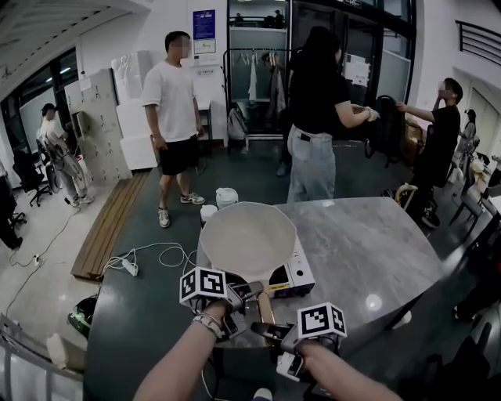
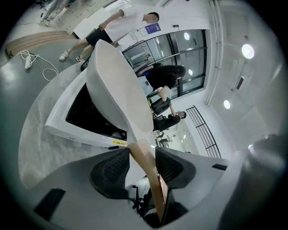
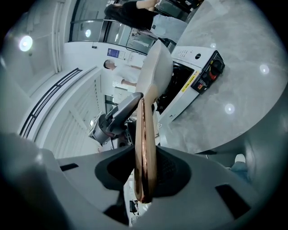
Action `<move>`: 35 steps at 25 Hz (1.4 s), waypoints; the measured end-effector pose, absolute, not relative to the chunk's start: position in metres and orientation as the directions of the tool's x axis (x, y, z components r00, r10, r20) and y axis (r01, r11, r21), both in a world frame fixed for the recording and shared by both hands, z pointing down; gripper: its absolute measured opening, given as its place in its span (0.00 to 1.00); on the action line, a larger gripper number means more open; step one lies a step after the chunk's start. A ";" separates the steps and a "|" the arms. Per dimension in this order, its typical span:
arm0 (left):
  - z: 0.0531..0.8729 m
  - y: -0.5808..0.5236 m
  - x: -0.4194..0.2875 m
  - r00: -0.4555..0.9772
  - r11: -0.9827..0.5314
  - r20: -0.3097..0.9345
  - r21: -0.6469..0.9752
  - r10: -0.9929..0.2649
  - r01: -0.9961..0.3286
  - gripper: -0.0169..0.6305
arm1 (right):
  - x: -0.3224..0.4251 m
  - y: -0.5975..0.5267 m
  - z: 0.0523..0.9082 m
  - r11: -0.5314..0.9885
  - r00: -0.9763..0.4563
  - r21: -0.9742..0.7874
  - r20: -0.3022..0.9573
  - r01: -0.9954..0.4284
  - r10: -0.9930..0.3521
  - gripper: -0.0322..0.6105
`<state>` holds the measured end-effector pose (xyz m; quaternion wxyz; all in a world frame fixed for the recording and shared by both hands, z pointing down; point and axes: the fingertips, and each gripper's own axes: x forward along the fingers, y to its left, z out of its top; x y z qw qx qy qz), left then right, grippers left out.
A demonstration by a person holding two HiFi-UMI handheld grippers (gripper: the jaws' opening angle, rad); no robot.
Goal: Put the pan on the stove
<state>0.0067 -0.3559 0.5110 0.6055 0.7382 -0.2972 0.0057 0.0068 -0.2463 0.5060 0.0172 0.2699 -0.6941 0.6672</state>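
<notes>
R gripper (image 3: 145, 159) was clamped on the near end of the handle (image 1: 264, 309). L gripper (image 2: 143, 155) pinched it nearer the pan (image 1: 246, 239), which was over the stove (image 1: 296, 276) at the table's (image 1: 368, 251) near-left edge; contact unclear. Risk, imo: uneven lowering could tip the pan or shove the stove off the edge.

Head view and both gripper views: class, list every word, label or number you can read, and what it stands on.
No text here can be read.
Blue poster on the far wall: print too small.
Yellow strip on the front of the stove: blurred.
Marker cubes: black-and-white square patterns, no letters.
</notes>
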 end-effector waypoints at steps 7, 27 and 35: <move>0.514 -0.356 0.007 0.817 -0.089 0.376 0.886 -0.437 -0.456 0.32 | 0.008 -0.248 0.509 -0.029 -0.850 -0.917 0.379 -0.397 -0.366 0.23; 0.495 -0.353 0.006 0.819 -0.139 0.343 0.883 -0.459 -0.448 0.37 | 0.025 -0.264 0.494 0.037 -0.839 -0.921 0.337 -0.388 -0.428 0.51; 0.487 -0.348 -0.013 0.809 -0.136 0.306 0.896 -0.502 -0.423 0.37 | 0.048 -0.280 0.476 0.068 -0.812 -0.914 0.318 -0.399 -0.489 0.51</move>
